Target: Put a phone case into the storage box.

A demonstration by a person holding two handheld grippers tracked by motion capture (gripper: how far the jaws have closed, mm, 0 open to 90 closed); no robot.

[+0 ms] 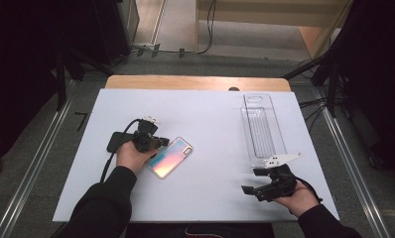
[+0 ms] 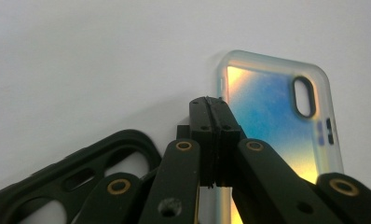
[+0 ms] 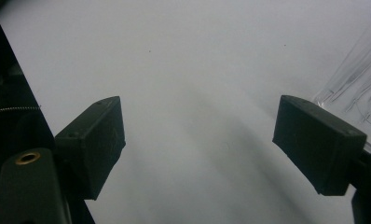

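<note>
High view. My landmark is the iridescent phone case point(image 1: 169, 156), lying flat and slanted on the white table point(image 1: 205, 124). My left gripper point(image 1: 153, 143) rests at the case's left edge, jaws pressed together with nothing between them. A black phone case point(image 1: 115, 141) lies just beyond that gripper, on the far side from the iridescent one. Well to the right of the landmark stands a long clear plastic tray point(image 1: 263, 130), empty as far as I can tell. My right gripper point(image 1: 251, 182) hovers near the tray's near end, jaws apart, holding nothing.

Left gripper view. My closed fingertips point(image 2: 213, 116) sit at the iridescent phone case's point(image 2: 272, 112) long edge; whether they touch it I cannot tell. The case has a frosted translucent rim, a back shading from blue to gold, and an oval camera cut-out near its far corner. The black phone case point(image 2: 67, 184) lies below and left of the tips.

Right gripper view. The two pads point(image 3: 92, 140) stand wide over bare table, with the clear plastic tray point(image 3: 356, 74) at the right edge.

Handling note. I judge the step to be nudging or picking up the iridescent case. To do it well I should part the left jaws first, straddle the rim squarely, and close gently, since the soft rim may flex or slide.
</note>
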